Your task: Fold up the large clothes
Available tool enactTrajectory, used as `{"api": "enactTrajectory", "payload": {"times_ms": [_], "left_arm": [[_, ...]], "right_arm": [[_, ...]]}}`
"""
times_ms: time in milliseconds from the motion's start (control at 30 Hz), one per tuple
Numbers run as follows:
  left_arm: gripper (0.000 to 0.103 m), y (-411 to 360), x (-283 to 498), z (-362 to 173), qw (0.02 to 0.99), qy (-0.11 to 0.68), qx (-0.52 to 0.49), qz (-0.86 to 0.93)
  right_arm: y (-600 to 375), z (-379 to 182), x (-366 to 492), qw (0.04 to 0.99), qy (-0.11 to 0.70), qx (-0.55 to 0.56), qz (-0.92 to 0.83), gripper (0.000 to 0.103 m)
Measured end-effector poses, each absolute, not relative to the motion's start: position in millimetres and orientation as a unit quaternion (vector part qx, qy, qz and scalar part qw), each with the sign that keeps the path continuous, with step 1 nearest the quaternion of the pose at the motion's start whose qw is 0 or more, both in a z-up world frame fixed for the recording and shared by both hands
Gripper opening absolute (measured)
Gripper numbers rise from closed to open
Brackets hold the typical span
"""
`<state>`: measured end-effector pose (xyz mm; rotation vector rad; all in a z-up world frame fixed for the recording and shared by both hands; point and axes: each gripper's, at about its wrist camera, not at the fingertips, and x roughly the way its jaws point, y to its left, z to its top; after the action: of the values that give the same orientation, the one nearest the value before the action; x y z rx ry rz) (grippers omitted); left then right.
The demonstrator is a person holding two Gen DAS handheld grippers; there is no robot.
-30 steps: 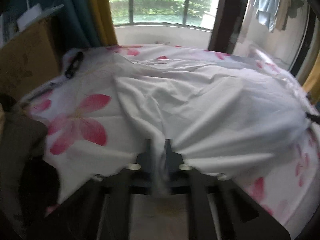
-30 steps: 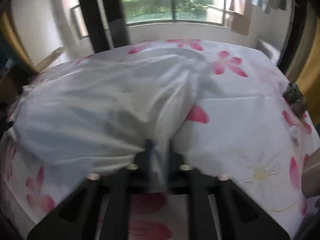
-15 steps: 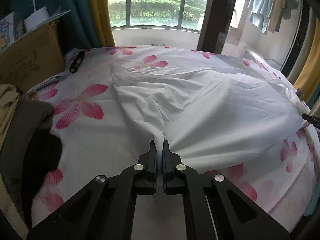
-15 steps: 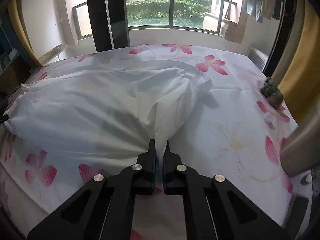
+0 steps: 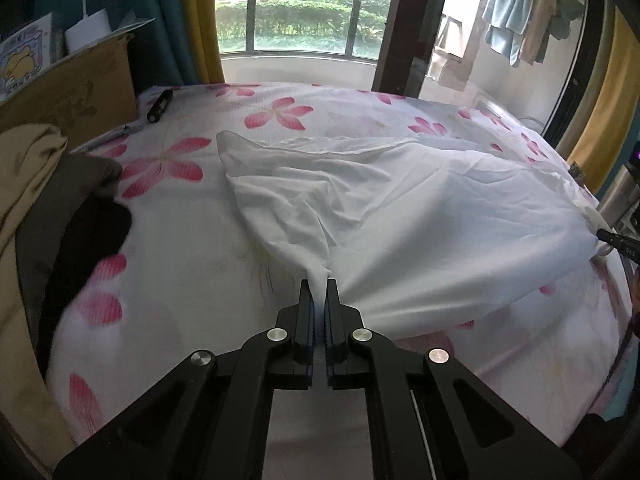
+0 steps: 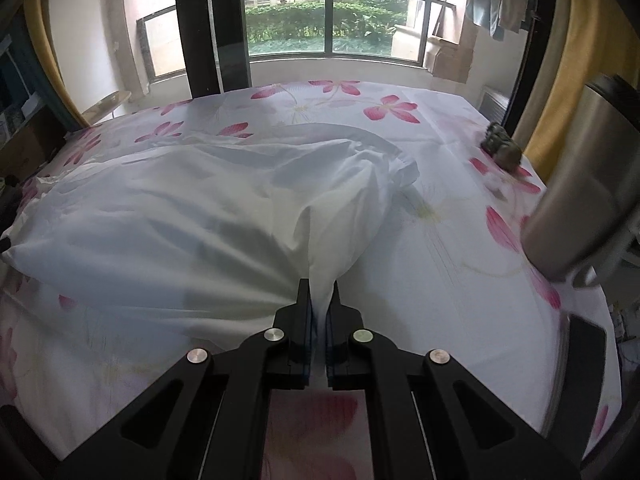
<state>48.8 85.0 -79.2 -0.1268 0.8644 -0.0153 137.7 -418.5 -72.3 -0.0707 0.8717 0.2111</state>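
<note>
A large white garment (image 5: pixel 400 208) lies spread and wrinkled on a bed with a white sheet printed with pink flowers (image 5: pixel 180 240). My left gripper (image 5: pixel 319 286) is shut on the garment's near left corner, low over the bed. My right gripper (image 6: pixel 319 286) is shut on the garment (image 6: pixel 180 216) at its near right corner. The cloth is stretched between the two grippers along the near edge. The right gripper's tip shows at the right edge of the left wrist view (image 5: pixel 618 242).
A pile of tan and dark clothes (image 5: pixel 44 208) sits at the bed's left edge by a cardboard box (image 5: pixel 72 96). A black flashlight (image 5: pixel 160 105) lies far left. A metal cylinder (image 6: pixel 588 184) stands at the right, with a small dark object (image 6: pixel 502 148) beyond. A window stands behind the bed.
Both grippers have pulled back toward the near edge of the bed, dragging the garment with them. The cloth has settled lower and flatter on the bed.
</note>
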Motion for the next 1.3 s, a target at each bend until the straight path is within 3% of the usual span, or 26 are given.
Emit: {"api": "enactTrajectory", "payload": {"times_ms": [500, 600, 700, 733, 833, 1300], "left_arm": [[0.005, 78, 17, -89, 0.895, 0.442, -0.064, -0.021], [0.007, 78, 18, -84, 0.893, 0.446, -0.058, -0.025], [0.021, 85, 18, -74, 0.897, 0.438, -0.056, -0.01], [0.028, 87, 17, -70, 0.899, 0.434, -0.055, -0.003], [0.034, 92, 17, -59, 0.905, 0.421, -0.066, 0.005], [0.034, 46, 101, -59, 0.896, 0.439, -0.042, -0.051]], "right_arm": [[-436, -89, 94, 0.897, 0.433, -0.008, 0.089, 0.004], [-433, -85, 96, 0.892, 0.443, -0.018, 0.092, 0.011], [-431, -77, 96, 0.894, 0.44, -0.03, 0.084, 0.016], [-432, -73, 96, 0.896, 0.436, -0.032, 0.079, 0.021], [-438, -60, 97, 0.904, 0.422, -0.027, 0.064, 0.037], [-394, -42, 142, 0.916, 0.388, 0.004, 0.102, 0.04]]}}
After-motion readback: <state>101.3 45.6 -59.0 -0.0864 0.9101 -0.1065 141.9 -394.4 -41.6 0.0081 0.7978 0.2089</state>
